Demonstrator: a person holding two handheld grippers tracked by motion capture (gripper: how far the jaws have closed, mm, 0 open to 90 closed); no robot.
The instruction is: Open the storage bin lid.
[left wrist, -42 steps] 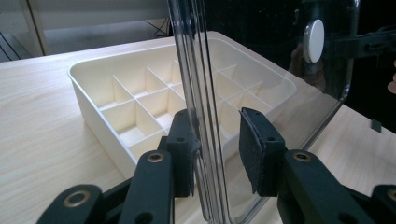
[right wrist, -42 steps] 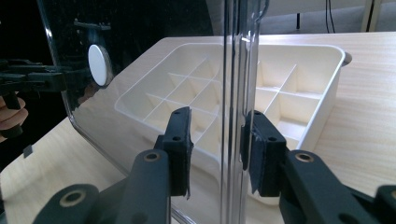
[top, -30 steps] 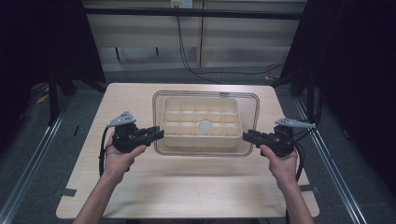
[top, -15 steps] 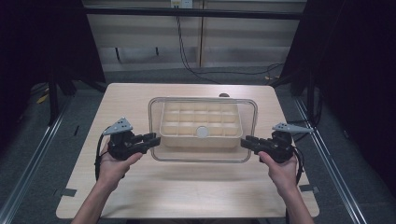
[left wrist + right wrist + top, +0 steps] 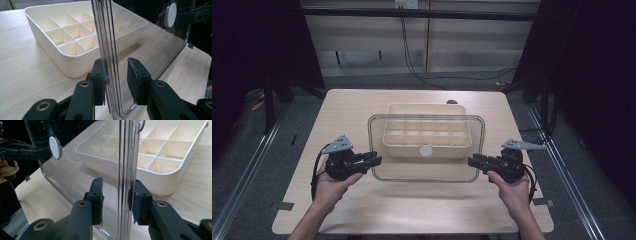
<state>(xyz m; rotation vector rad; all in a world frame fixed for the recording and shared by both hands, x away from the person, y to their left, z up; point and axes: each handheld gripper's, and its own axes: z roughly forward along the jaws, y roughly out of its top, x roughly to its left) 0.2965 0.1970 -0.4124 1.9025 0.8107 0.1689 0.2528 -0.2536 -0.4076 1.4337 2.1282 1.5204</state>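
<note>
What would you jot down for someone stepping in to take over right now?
Left hand-held gripper: jaws astride the left edge of the clear lid, a gap showing at one pad.
Right hand-held gripper: jaws astride the lid's right edge, likewise not fully closed.
Lid: off the divided tray, held between both grippers on the person's side of the table, overlapping the tray's near part.
Tray: on the table, compartments look empty.
Done: lid removed.
Left: probably set the lid down.

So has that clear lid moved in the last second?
Yes. The clear lid has come toward the person, off the divided tray, which stays put on the table.
</note>
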